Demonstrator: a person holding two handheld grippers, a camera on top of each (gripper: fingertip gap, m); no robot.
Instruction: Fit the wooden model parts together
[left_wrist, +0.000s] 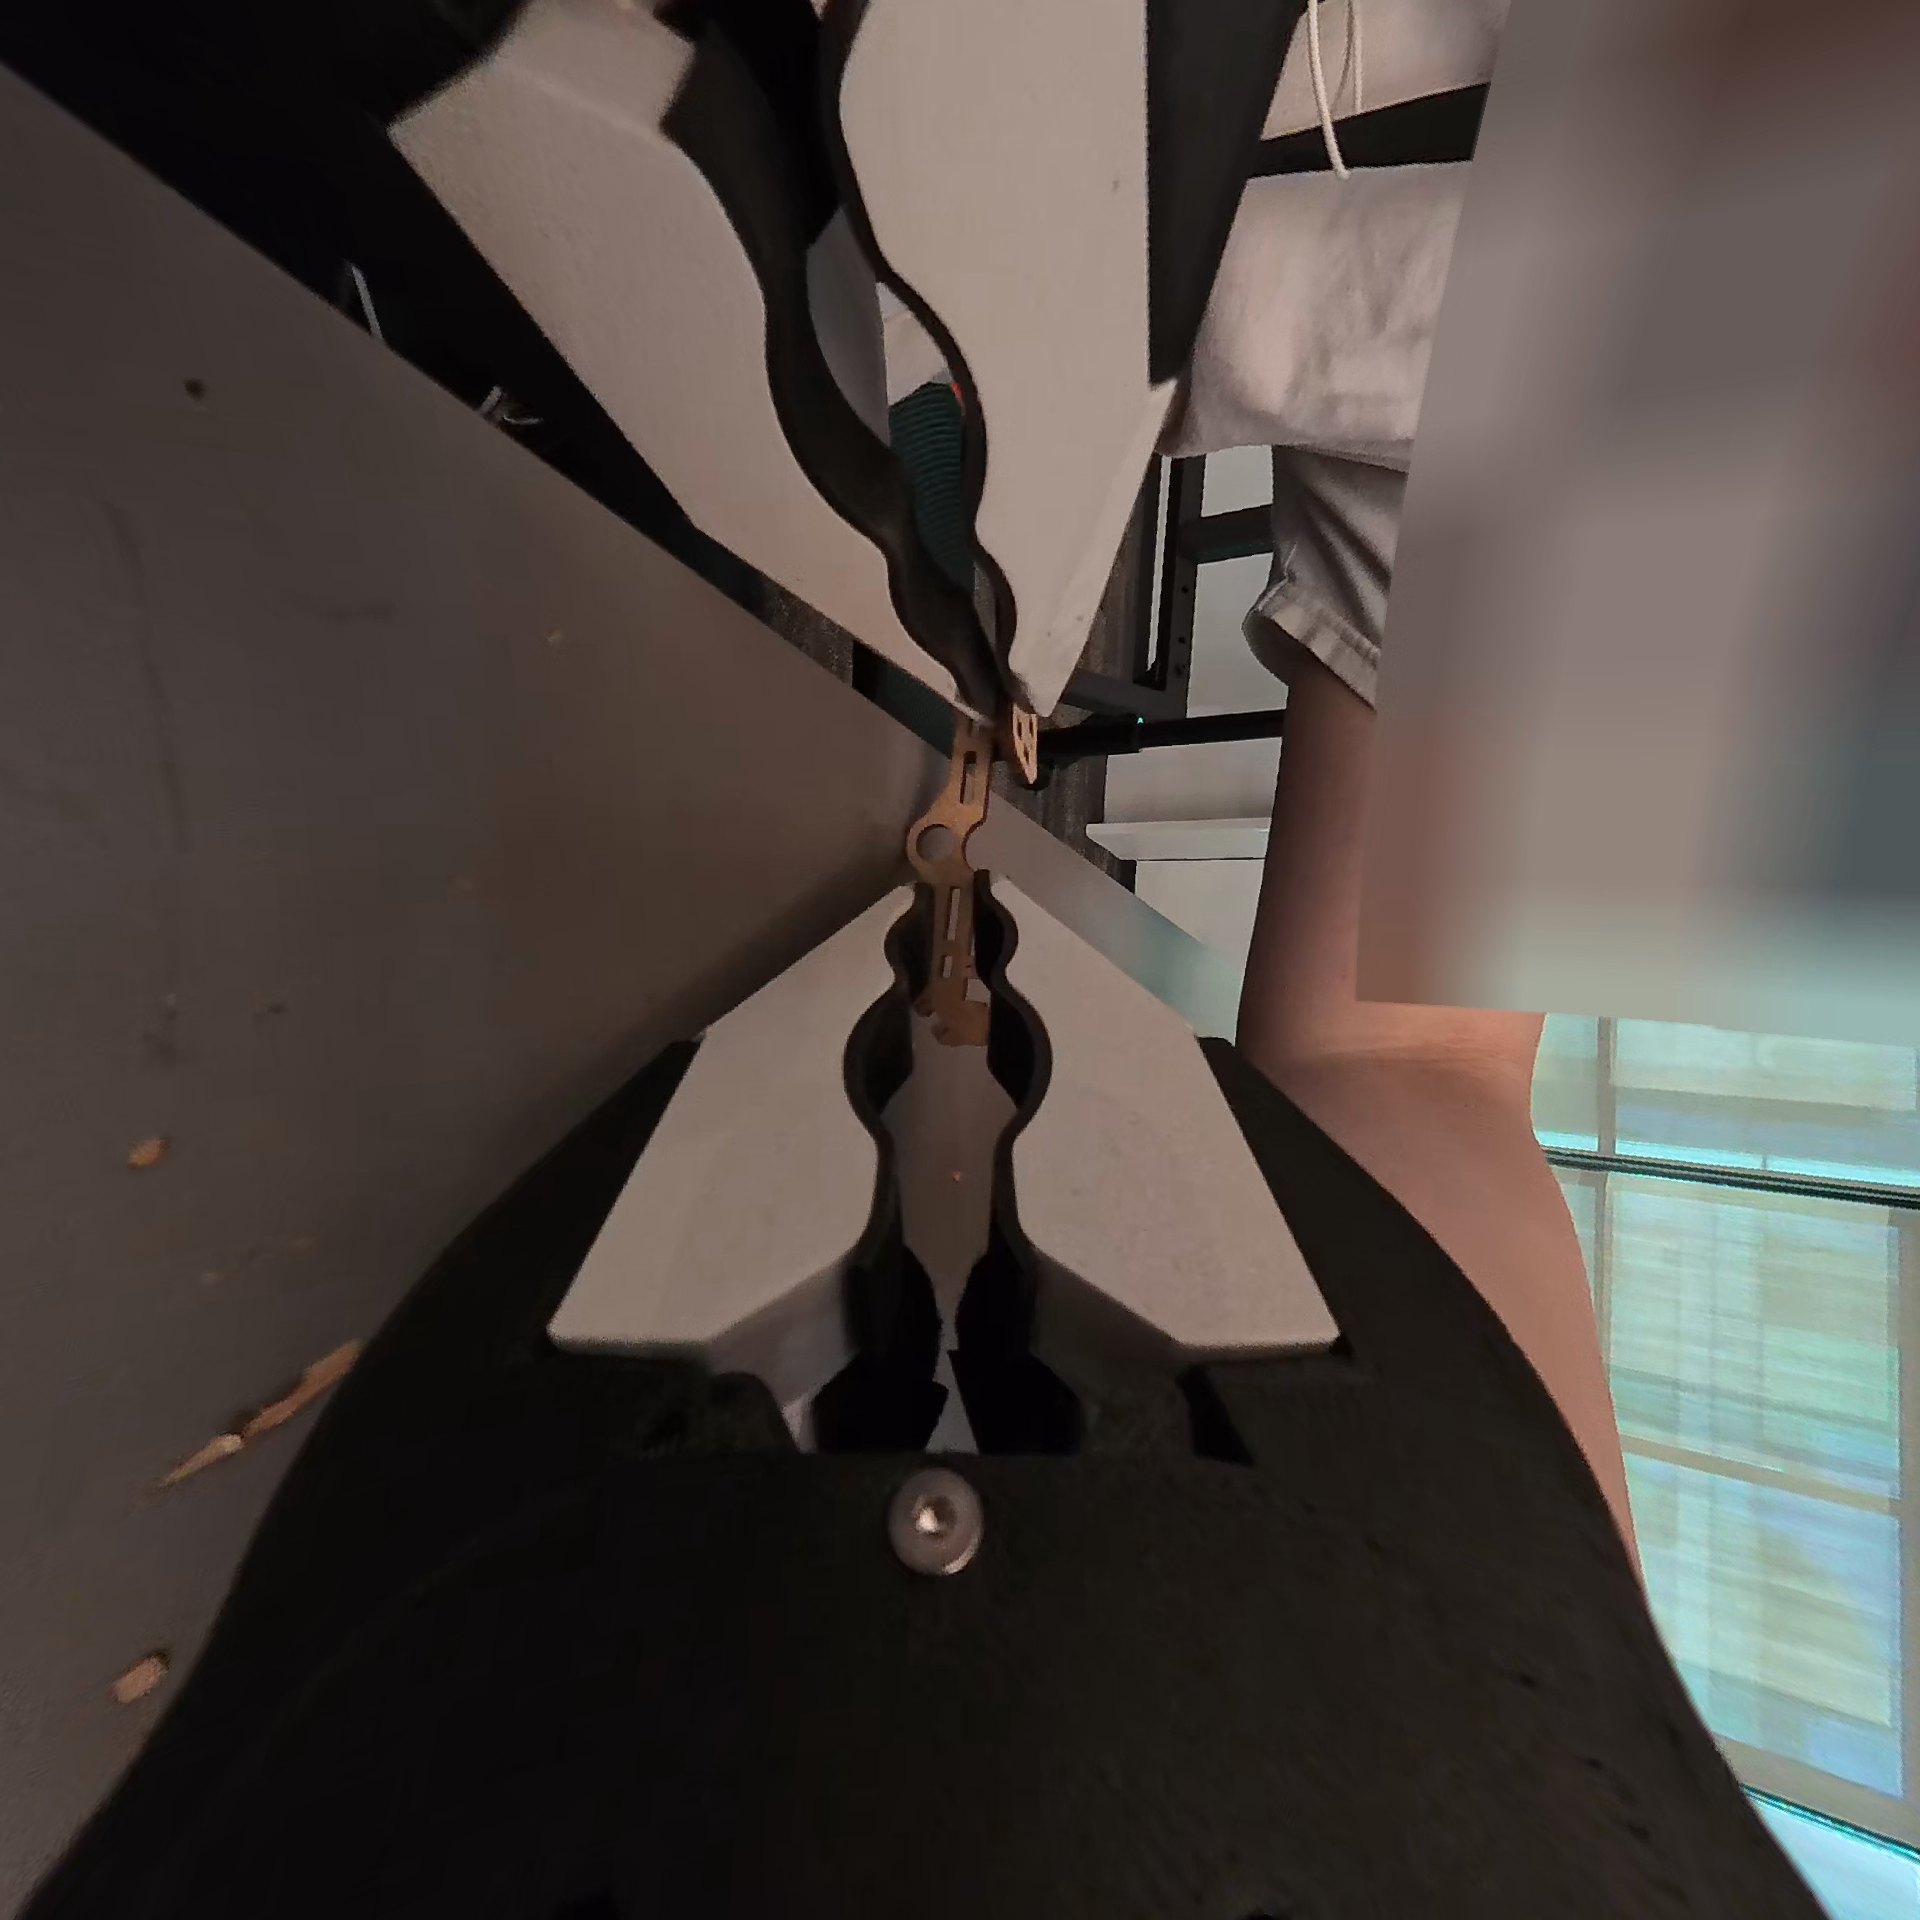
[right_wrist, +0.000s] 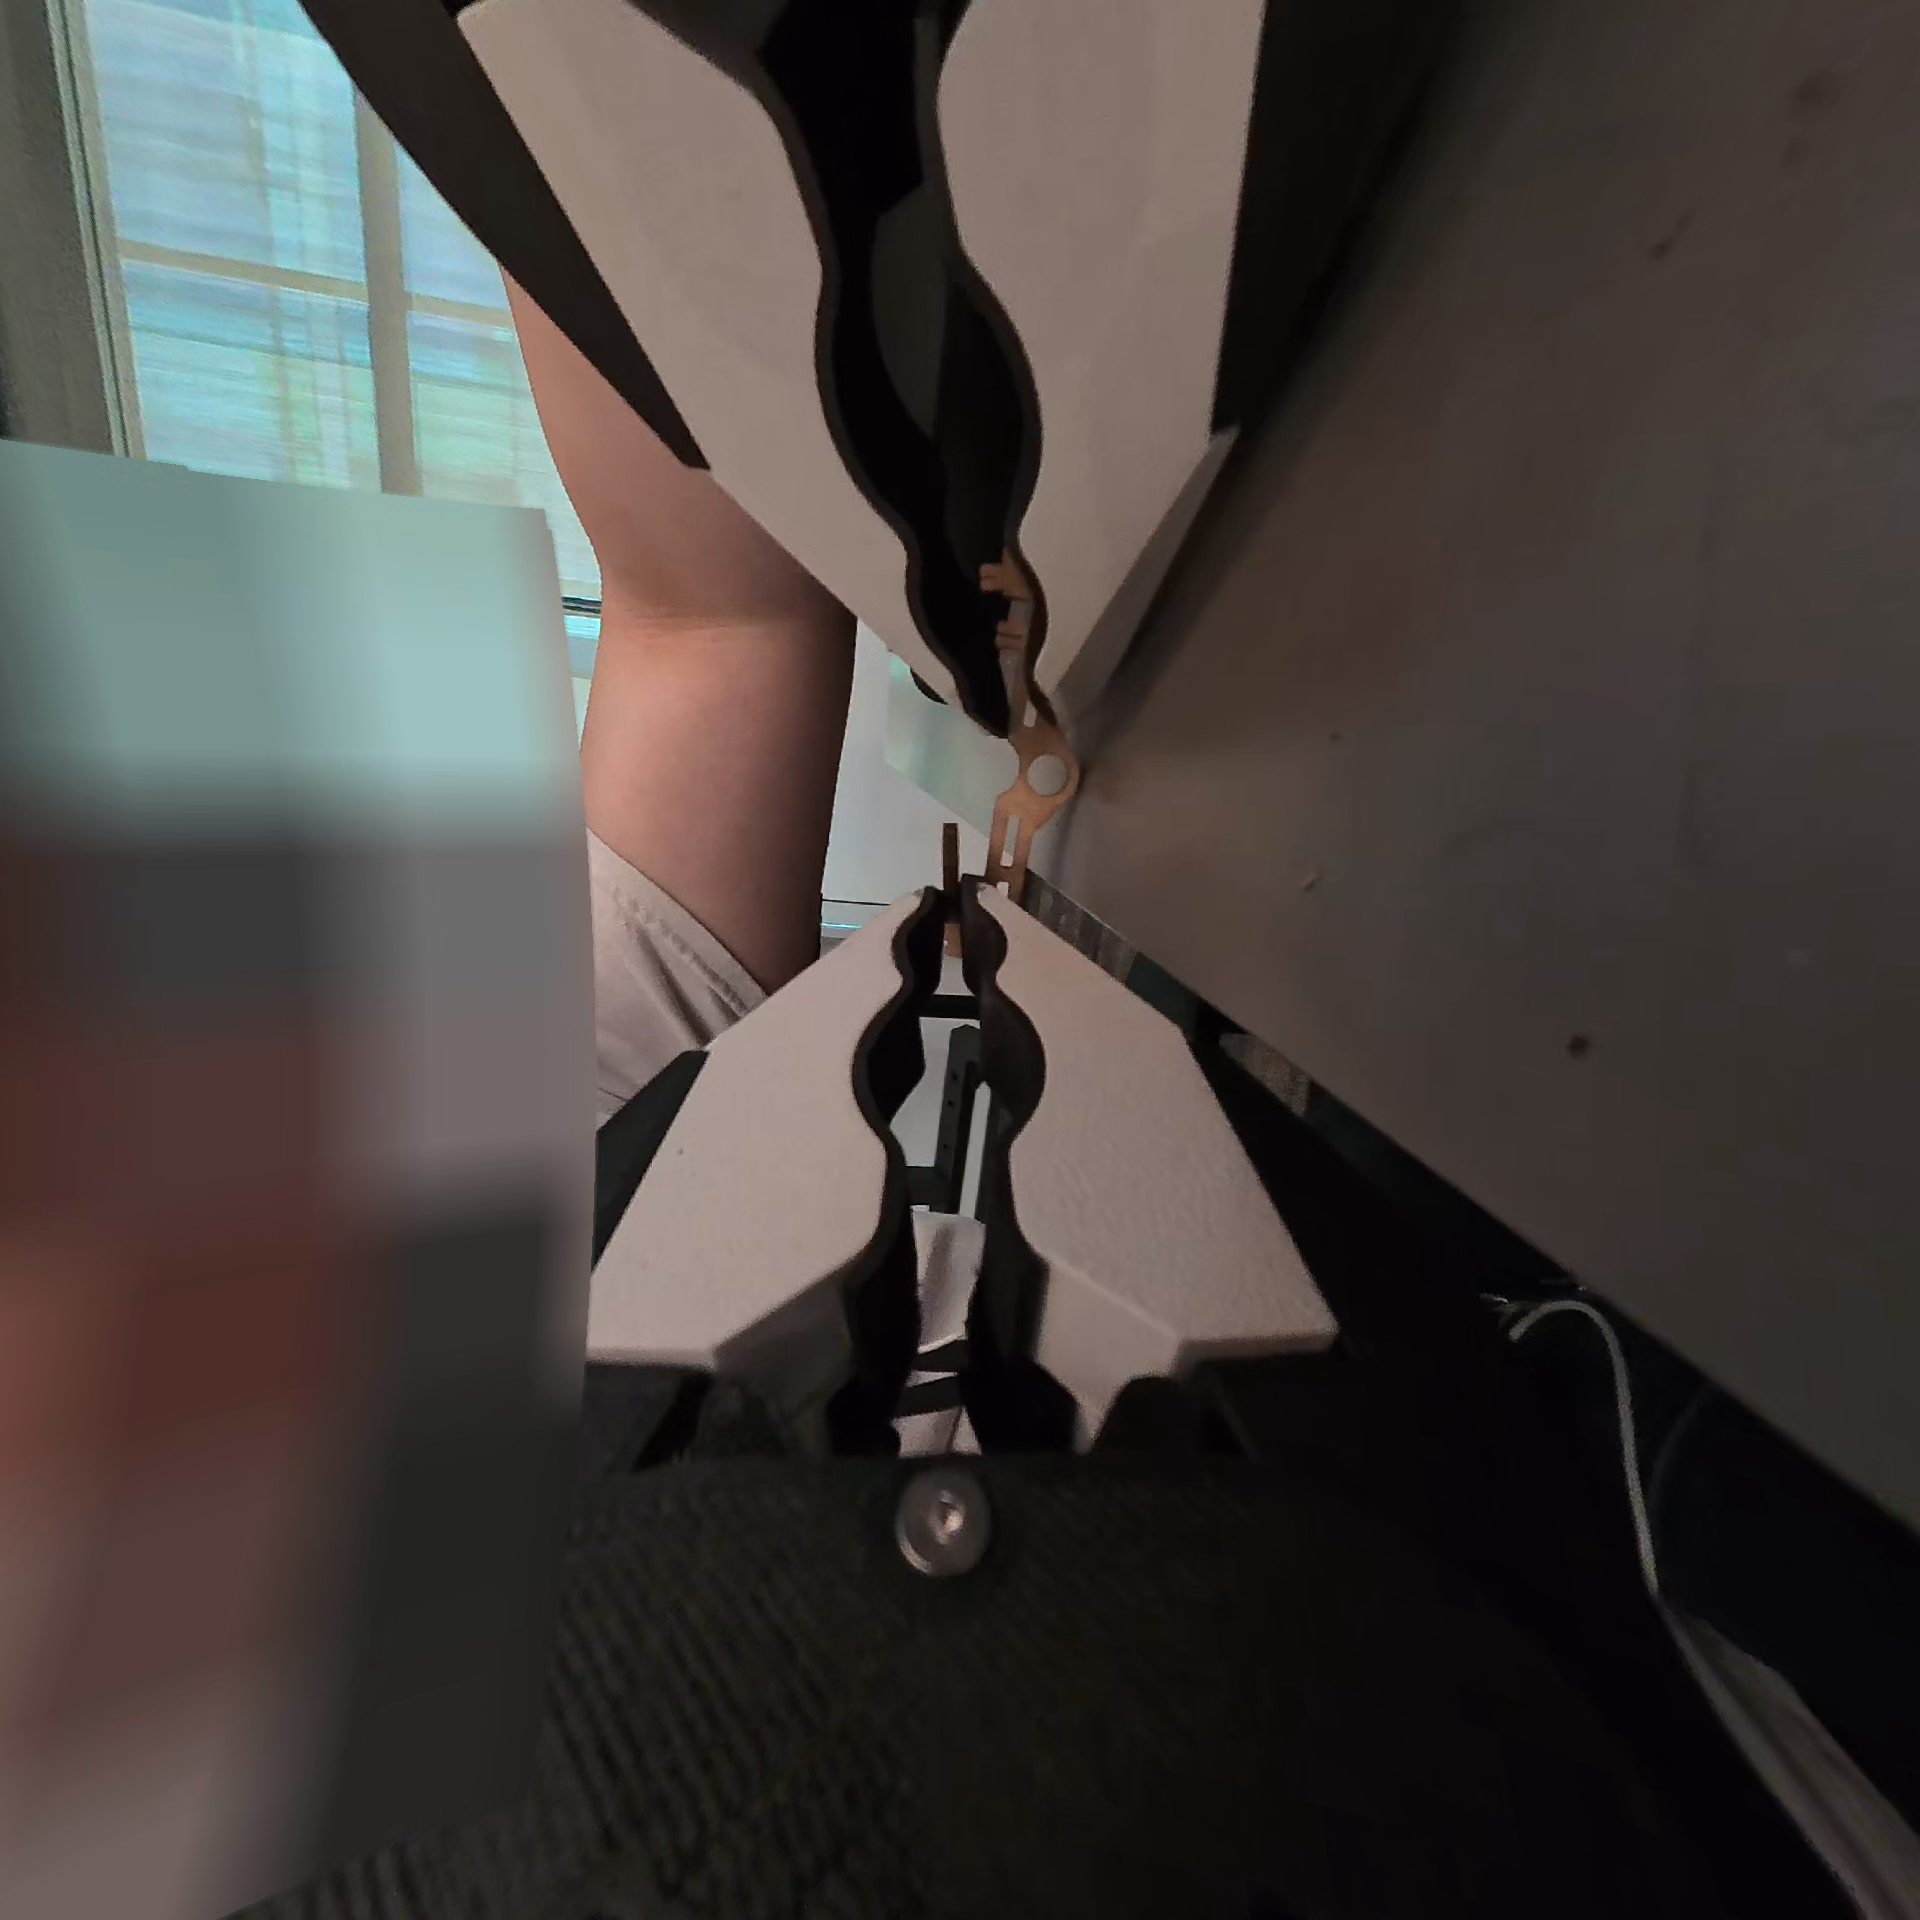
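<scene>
My left gripper (left_wrist: 951, 885) is shut on a thin slotted wooden strip (left_wrist: 966, 790) with a round hole, which sticks out past its tips. My right gripper (left_wrist: 997, 707) comes in from the top of the left wrist view, tip to tip with the left one, and is shut on a small round wooden piece (left_wrist: 1023, 740) that sits beside the strip's far end. In the right wrist view my right gripper (right_wrist: 954, 896) holds that small piece (right_wrist: 948, 847) edge-on. The left gripper (right_wrist: 1013, 722) above it holds the strip (right_wrist: 1016, 808). Strip end and small piece are close together; I cannot tell if they touch.
Both grippers are held in the air beside the edge of a grey table (left_wrist: 416, 831), which also shows in the right wrist view (right_wrist: 1558, 727). Wood scraps (left_wrist: 291, 1403) lie on it. A person's arm (left_wrist: 1351, 935) is close behind. A white cable (right_wrist: 1621, 1455) hangs below the table. My left and right fingertips are right by each other.
</scene>
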